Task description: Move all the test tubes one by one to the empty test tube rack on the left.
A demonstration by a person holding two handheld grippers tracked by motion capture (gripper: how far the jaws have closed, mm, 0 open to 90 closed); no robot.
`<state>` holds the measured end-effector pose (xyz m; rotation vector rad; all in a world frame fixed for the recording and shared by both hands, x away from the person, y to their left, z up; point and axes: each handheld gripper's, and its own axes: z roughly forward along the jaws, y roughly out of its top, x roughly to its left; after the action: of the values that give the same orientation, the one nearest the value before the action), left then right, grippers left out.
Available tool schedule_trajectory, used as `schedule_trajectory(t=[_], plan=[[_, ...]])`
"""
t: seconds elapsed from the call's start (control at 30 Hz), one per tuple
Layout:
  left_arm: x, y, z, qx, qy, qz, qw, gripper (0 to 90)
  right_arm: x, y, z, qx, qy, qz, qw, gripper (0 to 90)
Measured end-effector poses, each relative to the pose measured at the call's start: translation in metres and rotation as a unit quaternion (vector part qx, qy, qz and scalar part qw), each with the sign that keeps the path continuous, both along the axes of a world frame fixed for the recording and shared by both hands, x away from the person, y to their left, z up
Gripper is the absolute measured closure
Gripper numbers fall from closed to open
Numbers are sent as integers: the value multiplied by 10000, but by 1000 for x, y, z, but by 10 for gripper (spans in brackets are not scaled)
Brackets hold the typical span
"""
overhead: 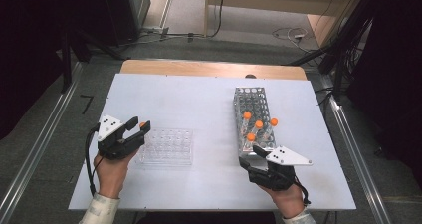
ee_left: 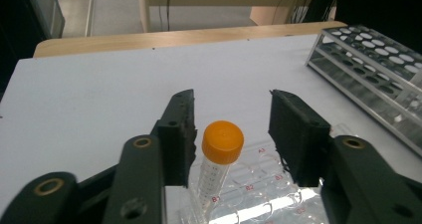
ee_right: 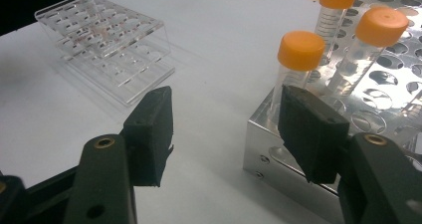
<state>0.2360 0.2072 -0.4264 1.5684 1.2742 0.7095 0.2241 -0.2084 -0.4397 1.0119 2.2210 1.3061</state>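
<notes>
An orange-capped tube [ee_left: 219, 159] is stood in a corner well of the clear acrylic rack [overhead: 166, 147], and the release step is judged in hand: the left gripper [ee_left: 231, 129] is spread, with the tube between its pads but not pinched. The right gripper [ee_right: 229, 134] is held spread at the metal rack's [overhead: 254, 115] near end, where four capped tubes stand. Next, the left gripper would need lifting clear without tipping the tube.

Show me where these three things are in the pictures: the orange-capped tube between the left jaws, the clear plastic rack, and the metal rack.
orange-capped tube [ee_left: 222, 142], left gripper view, on its orange cap.
clear plastic rack [overhead: 166, 147], high view, on its top plate of holes.
metal rack [overhead: 253, 100], high view, on the empty far part of its perforated top.
</notes>
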Motion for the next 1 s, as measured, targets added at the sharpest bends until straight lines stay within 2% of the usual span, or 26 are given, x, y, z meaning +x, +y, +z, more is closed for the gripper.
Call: schedule_trajectory(t=[0.03,0.17,0.3,0.53,0.6,0.8,0.83,1.0], plan=[[-1,0,1,2,-10,9,10000,473,0,0,0,0,0,0,10000,371],[-5,-3,8,-60,-70,50,9999,305,1,-2,-1,3,7,-58,10000,372],[-10,-6,14,-170,-115,10,9998,235,3,-6,-1,16,-19,-157,9999,375],[-15,-9,20,-300,-170,-104,9994,183,7,-11,-1,34,-63,-348,9994,390],[-16,-10,21,-319,-182,-140,9992,167,9,-9,-5,-57,-135,-432,9990,412],[-17,-13,23,-318,-211,-184,9991,156,20,-6,-12,-52,-211,-524,9984,476],[-18,-13,24,-302,-217,-239,9990,132,24,-4,-14,-20,-165,-588,9981,501],[-20,-18,25,-267,-242,-315,9989,133,29,-3,-16,40,-153,-603,9981,534]])
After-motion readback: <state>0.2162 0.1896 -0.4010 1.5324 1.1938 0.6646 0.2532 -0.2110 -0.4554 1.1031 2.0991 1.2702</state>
